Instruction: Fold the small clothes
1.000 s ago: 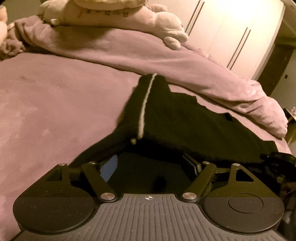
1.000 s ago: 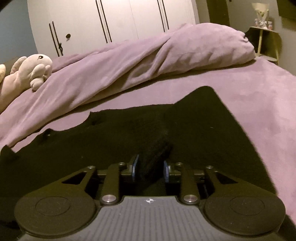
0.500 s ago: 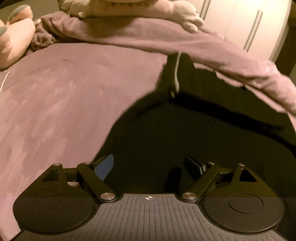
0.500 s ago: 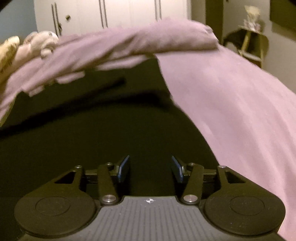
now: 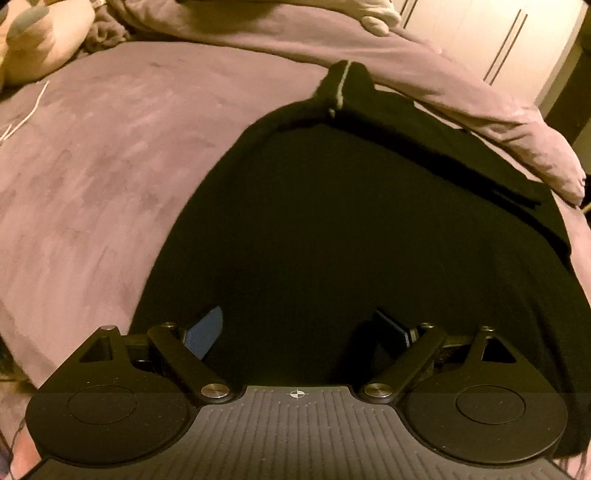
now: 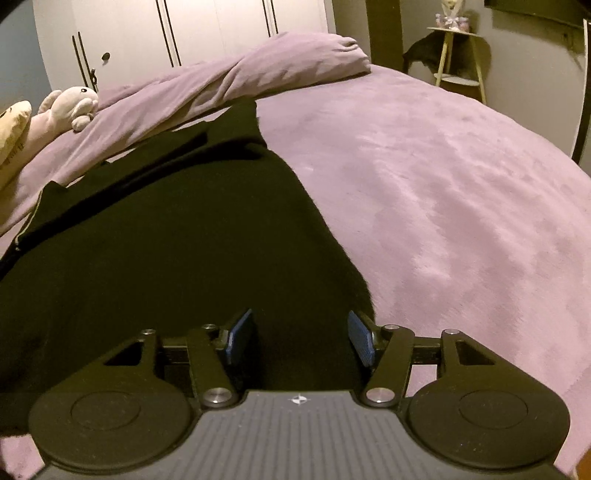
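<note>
A black garment [image 5: 351, 221] lies spread on the purple bed cover [image 5: 110, 147], folded over itself, with a pale stripe [image 5: 340, 86] at its far end. My left gripper [image 5: 299, 328] hovers over its near edge, jaws wide apart and holding nothing. In the right wrist view the same black garment [image 6: 166, 240] fills the left half, its right edge running past my right gripper [image 6: 301, 334]. That gripper's jaws are opening, with black cloth beneath the gap but not pinched by the blue pads [image 6: 360, 338].
A bunched purple duvet [image 6: 221, 85] lies along the far side of the bed. Plush toys [image 6: 70, 107] rest on it at the left. White wardrobe doors [image 6: 184, 33] stand behind. A small side table [image 6: 458, 55] is at the far right.
Both grippers pulled back toward the near edge of the garment. The right gripper, pinching black cloth before, let it go and spread its jaws. The garment now lies folded.
</note>
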Demonstrator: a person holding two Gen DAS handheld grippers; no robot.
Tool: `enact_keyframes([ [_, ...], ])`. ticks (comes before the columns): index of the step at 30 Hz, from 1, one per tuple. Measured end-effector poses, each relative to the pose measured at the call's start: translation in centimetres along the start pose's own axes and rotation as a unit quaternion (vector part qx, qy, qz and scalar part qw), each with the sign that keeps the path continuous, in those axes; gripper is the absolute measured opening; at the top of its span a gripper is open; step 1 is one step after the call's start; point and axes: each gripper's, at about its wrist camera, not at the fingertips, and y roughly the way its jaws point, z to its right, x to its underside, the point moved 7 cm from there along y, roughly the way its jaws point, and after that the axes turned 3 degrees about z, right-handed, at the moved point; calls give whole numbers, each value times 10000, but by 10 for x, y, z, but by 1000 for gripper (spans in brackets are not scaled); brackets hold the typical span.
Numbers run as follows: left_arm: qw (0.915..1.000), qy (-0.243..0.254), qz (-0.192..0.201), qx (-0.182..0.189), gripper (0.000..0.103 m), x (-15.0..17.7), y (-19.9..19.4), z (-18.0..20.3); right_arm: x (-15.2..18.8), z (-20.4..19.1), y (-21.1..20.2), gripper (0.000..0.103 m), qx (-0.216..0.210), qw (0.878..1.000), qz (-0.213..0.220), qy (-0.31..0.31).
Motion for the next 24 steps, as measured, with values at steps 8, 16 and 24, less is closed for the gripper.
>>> enact_keyframes([
  [8, 10000, -22, -80, -45, 92, 2, -5, 0, 5, 17, 2, 62, 131, 9992, -195, 322],
  [16, 9995, -236, 51, -183, 92, -14, -14, -14, 3, 25, 8, 66, 165, 9988, -272, 363],
  [24, 9994, -187, 147, -235, 92, -29, -17, -22, -1, 22, 15, 70, 47, 9992, -368, 134],
])
